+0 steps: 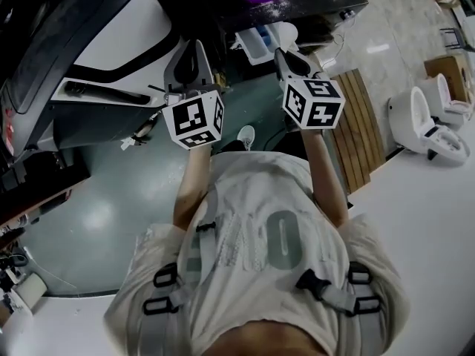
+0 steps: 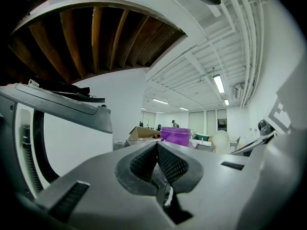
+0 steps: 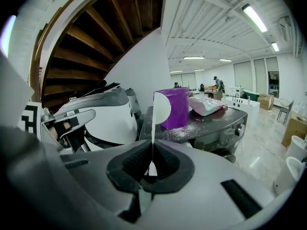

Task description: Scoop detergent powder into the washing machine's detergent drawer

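Note:
My right gripper [image 3: 152, 152] is shut on the thin handle of a white scoop [image 3: 162, 107], whose round bowl stands up above the jaws. Beyond it a purple detergent tub [image 3: 174, 107] sits on the dark washing machine [image 3: 216, 124], with white powder scattered over the top. In the head view the right gripper [image 1: 283, 55] holds the scoop [image 1: 288, 33] near a pale drawer [image 1: 257, 43] pulled out of the machine's front. My left gripper [image 1: 194, 53] is level beside it, jaws [image 2: 157, 150] shut on nothing. From there the purple tub [image 2: 175, 135] shows in the distance.
A white pouch [image 3: 206, 105] lies on the machine top beside the tub. A large white and black appliance [image 1: 96, 50] fills the left. Wooden slats [image 1: 361, 128] and white toilet-like fixtures [image 1: 424, 122] stand to the right on the pale floor.

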`<state>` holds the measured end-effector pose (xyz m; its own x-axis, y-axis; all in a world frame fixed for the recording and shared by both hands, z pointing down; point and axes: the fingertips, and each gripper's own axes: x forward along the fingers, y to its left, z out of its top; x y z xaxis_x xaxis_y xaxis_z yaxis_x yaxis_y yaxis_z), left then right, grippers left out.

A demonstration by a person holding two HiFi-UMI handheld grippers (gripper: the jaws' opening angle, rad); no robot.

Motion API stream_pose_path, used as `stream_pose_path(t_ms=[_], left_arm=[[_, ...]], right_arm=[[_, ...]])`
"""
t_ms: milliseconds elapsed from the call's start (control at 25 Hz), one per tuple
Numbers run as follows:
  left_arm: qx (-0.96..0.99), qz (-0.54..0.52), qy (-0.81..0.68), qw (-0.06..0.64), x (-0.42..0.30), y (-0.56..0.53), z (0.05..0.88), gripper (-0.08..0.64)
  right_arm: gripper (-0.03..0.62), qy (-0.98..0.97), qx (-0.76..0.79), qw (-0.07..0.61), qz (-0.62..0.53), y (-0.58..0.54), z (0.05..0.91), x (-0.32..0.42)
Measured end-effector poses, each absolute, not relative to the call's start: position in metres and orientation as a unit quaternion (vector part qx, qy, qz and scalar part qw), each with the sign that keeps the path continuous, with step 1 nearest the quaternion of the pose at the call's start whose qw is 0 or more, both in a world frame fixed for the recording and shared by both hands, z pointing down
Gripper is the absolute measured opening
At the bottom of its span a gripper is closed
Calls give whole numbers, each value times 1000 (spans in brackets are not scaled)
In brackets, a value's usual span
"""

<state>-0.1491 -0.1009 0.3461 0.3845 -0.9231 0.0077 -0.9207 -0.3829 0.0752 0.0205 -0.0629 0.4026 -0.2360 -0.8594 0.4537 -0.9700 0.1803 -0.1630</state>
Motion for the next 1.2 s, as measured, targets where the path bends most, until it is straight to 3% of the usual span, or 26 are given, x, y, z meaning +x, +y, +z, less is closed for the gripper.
stream_pose_path(t_ms=[560,1200], left_arm=[[801,4,-598,21,-117,-126,342,21],[695,18,-718,29,-17,-138,339,20]], right_arm=[[3,-797,545,141,218,-110,409,40],[3,-867,408,171,231,-164,410,139]])
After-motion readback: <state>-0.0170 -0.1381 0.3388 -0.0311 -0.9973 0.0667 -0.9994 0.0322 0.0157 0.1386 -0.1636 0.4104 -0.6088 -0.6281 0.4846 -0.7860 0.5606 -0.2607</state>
